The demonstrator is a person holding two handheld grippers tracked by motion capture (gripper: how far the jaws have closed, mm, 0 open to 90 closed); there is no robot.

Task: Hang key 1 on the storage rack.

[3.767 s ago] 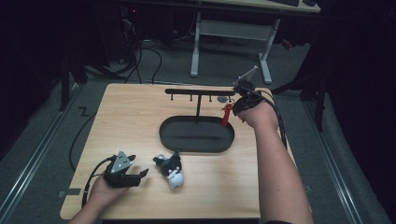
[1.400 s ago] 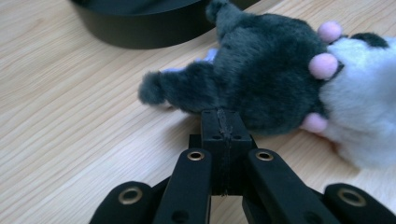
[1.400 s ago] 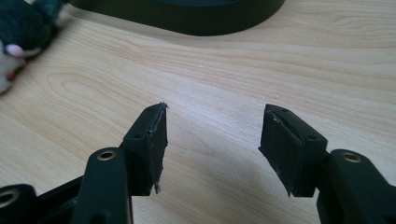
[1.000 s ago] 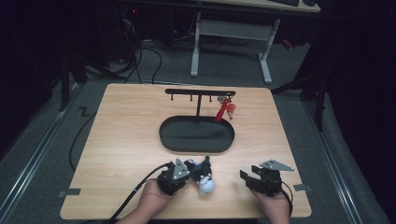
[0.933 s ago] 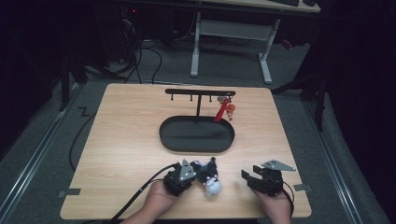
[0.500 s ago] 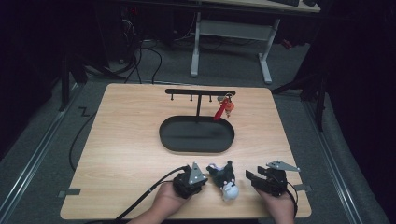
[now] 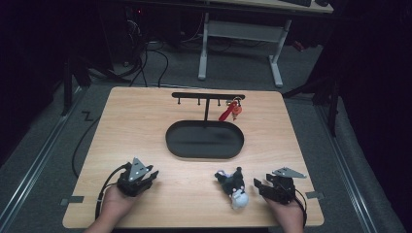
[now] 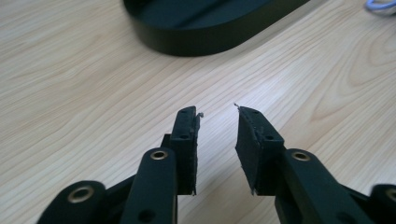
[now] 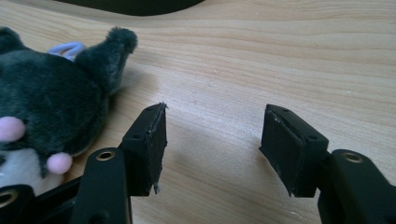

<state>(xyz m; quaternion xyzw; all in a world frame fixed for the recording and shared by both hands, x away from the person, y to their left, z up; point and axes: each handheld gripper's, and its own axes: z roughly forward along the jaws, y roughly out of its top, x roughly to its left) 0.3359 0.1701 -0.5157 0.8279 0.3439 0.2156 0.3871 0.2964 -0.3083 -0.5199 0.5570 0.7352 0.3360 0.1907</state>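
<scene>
A dark grey and white plush toy (image 7: 232,187) lies on the wooden table near its front edge, right of the middle. My right gripper (image 7: 258,186) rests just to its right, open, and the plush (image 9: 51,112) lies outside its left jaw with bare wood between the pads. My left gripper (image 7: 149,176) sits at the front left, well apart from the toy. Its jaws have just been opening, and in the left gripper view the gripper (image 8: 217,112) has nothing between its pads.
A black oval tray (image 7: 204,154) lies at the table's middle; its rim (image 8: 196,44) is ahead of the left jaws. Behind it stands a black hook rack (image 7: 209,96) with a red key tag (image 7: 229,111) hanging on it.
The left gripper carried the plush rightward along the front edge, let go of it beside the right gripper and drew back to the left. The right gripper stayed put.
</scene>
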